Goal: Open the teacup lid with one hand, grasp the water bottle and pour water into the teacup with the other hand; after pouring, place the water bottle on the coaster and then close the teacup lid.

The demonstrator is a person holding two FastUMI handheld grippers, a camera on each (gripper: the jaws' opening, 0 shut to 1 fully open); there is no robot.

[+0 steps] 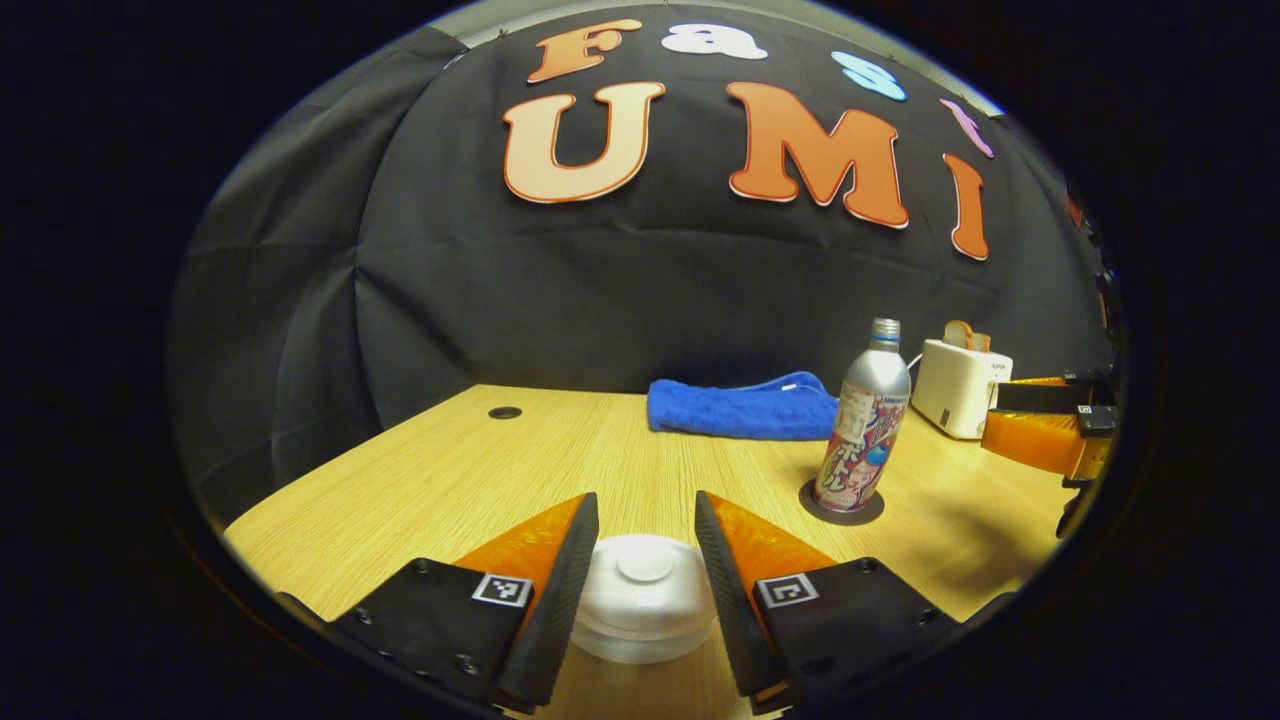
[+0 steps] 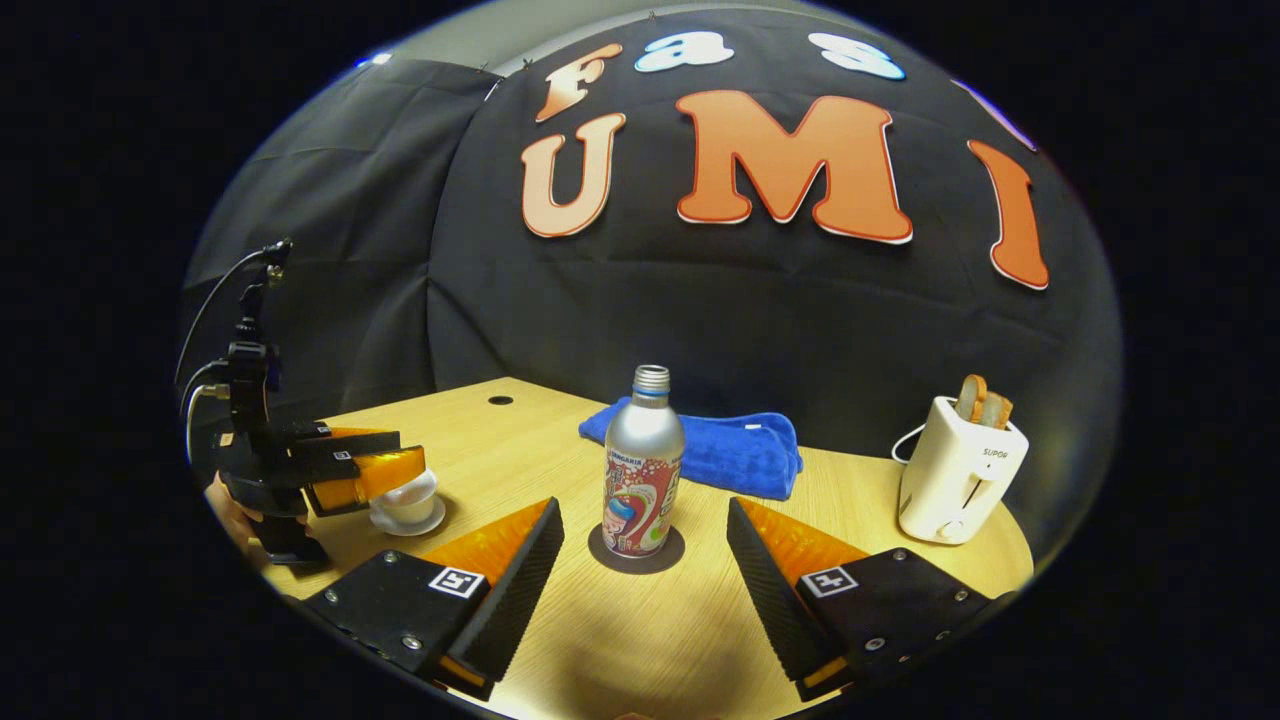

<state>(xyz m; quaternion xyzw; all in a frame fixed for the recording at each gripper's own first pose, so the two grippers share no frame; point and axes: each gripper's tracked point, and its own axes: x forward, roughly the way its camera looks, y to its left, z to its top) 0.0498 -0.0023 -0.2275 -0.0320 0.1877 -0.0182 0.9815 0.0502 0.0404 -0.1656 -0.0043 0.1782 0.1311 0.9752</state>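
My left tool (image 1: 645, 580) brackets the teacup lid (image 1: 643, 583) near me, jaws apart, so either the opening or the last closing step is in hand, while my open right tool (image 2: 640, 580) faces the bottle (image 2: 642, 465) standing on its coaster (image 2: 672, 550) mid-worktop (image 1: 420, 480); next I squeeze

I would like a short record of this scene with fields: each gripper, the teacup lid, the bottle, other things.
left gripper: fingers on either side of the teacup lid, contact not certain
right gripper: open, in front of the water bottle, apart from it
teacup lid: on the teacup
water bottle: upright on the coaster, no cap
other: blue towel, toaster with bread, table
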